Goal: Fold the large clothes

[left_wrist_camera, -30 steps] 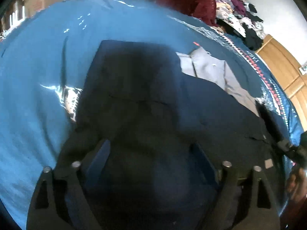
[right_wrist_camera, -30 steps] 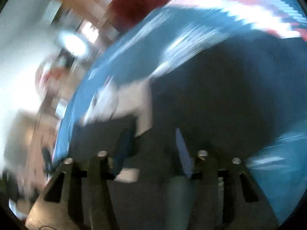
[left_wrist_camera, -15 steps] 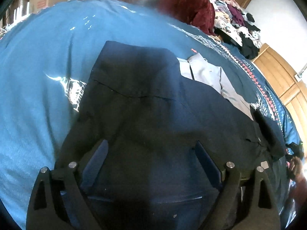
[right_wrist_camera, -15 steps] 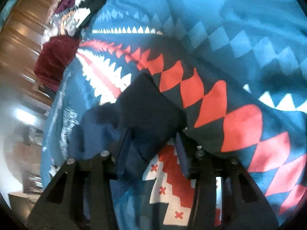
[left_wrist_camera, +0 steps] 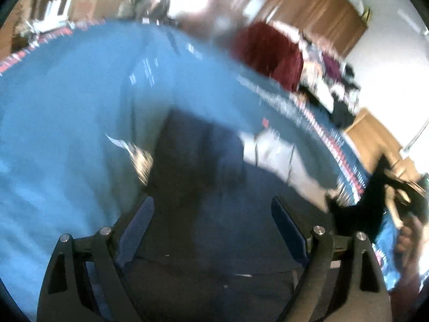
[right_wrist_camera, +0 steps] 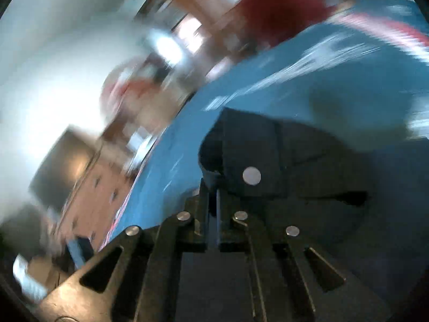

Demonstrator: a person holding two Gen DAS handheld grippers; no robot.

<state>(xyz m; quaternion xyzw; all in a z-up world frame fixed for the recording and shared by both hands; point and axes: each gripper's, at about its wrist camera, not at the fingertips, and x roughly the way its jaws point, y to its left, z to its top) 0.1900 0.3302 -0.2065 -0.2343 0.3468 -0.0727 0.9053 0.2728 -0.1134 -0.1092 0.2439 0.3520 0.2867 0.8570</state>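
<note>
A large dark navy garment (left_wrist_camera: 203,166) lies spread on a blue bedspread (left_wrist_camera: 67,120), with its pale grey lining (left_wrist_camera: 273,153) showing at the right. My left gripper (left_wrist_camera: 213,228) hovers open above the garment's near part, with nothing between its blue pads (left_wrist_camera: 136,230). At the right edge, a corner of the garment (left_wrist_camera: 375,187) is raised off the bed beside a hand (left_wrist_camera: 405,238). In the right wrist view my right gripper (right_wrist_camera: 211,190) is shut on the dark garment's (right_wrist_camera: 321,174) edge, next to a silver snap button (right_wrist_camera: 251,175). Both views are motion-blurred.
A maroon garment (left_wrist_camera: 268,51) and a heap of mixed clothes (left_wrist_camera: 329,80) sit at the bed's far side. Wooden wardrobe doors (left_wrist_camera: 308,5) stand behind them. The bedspread's patterned red-and-white border (left_wrist_camera: 346,161) runs along the right side.
My right gripper went from open beside the garment's corner to shut on its edge, and lifted it. My left gripper stayed open and drew back, so more of the bed shows.
</note>
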